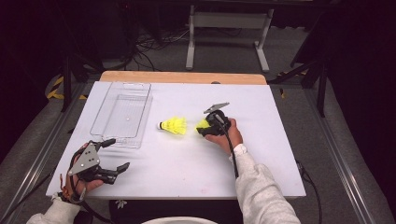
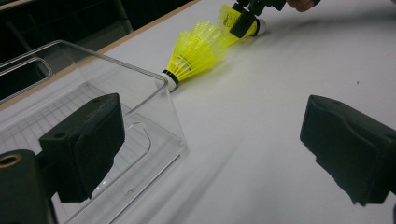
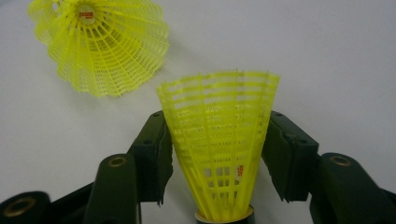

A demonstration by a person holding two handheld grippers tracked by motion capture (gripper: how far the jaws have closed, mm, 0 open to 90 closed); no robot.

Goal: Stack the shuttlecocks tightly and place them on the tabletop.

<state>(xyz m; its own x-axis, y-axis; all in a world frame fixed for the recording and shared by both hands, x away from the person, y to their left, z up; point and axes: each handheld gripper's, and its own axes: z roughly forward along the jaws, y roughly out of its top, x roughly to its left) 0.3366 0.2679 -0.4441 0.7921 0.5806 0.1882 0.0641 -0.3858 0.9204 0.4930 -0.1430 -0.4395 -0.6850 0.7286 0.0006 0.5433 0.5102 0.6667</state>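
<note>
I have the right gripper (image 1: 204, 127) down on the white table (image 1: 261, 154), just right of centre, with a yellow plastic shuttlecock (image 3: 219, 144) standing between its jaws. In the right gripper view that shuttlecock's long axis runs straight away from the camera along the jaws: dark-ringed cork base at the bottom edge, half cut off, and the open skirt flaring away from me. The left pad (image 3: 156, 154) seems to be at the skirt's edge, while I see a sliver of table between the right pad and the skirt. The jaws stand about half apart, and I can't tell whether they truly grip it.

A second shuttlecock (image 1: 173, 125) lies on its side just to the left, near the first but apart from it. In the high view its cork points left toward the clear plastic tray (image 1: 122, 112) and its skirt opens toward the right gripper. The right gripper view looks into its open skirt instead.

From above, the held shuttlecock is mostly hidden by the gripper and hand; just a yellow patch shows.

My left gripper (image 1: 116, 156) rests at the table's near left corner, jaws wide and holding nothing. Its view shows the tray's near corner just ahead.
</note>
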